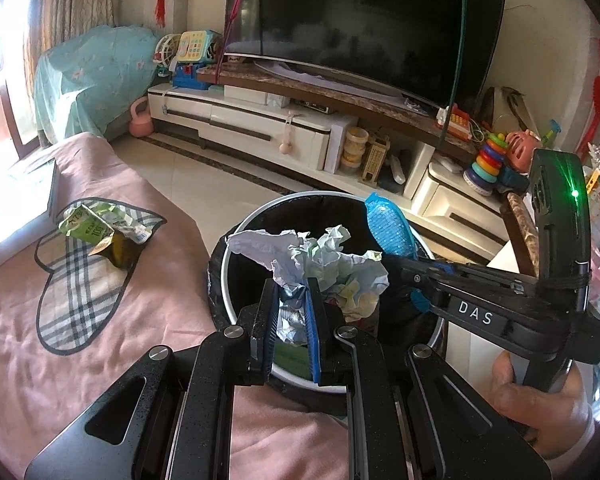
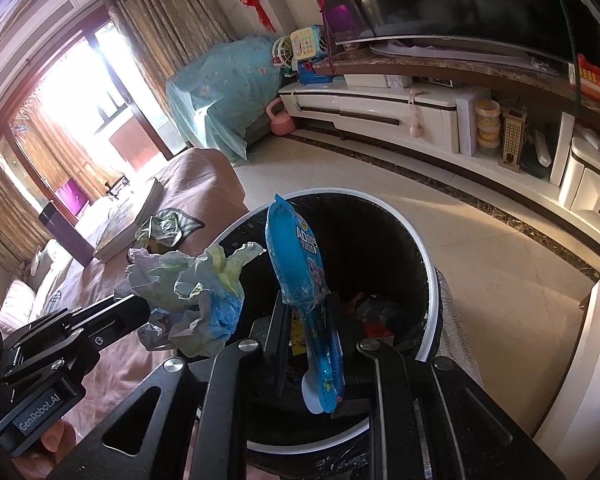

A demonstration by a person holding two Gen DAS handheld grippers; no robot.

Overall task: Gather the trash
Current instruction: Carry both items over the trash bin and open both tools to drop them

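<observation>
TV (image 1: 364, 20) stood at 12 o'clock | white cabinet (image 1: 236, 120) lay beneath it | pink kettlebell (image 1: 141, 118) sat at 10 o'clock | ring-stacker toy (image 1: 485, 164) stood at 2 o'clock | book (image 1: 16, 216) lay at 9 o'clock

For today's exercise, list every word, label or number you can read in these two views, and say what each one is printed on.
"DAS": white letters on the right gripper body, left wrist view.
"GenRobot.AI": label on the left gripper body, right wrist view.
"AD": top of the print on the blue wrapper; the rest is too blurred.
"100": on the crushed green carton; its other print is unreadable.
Crumpled paper: no readable text.
</observation>
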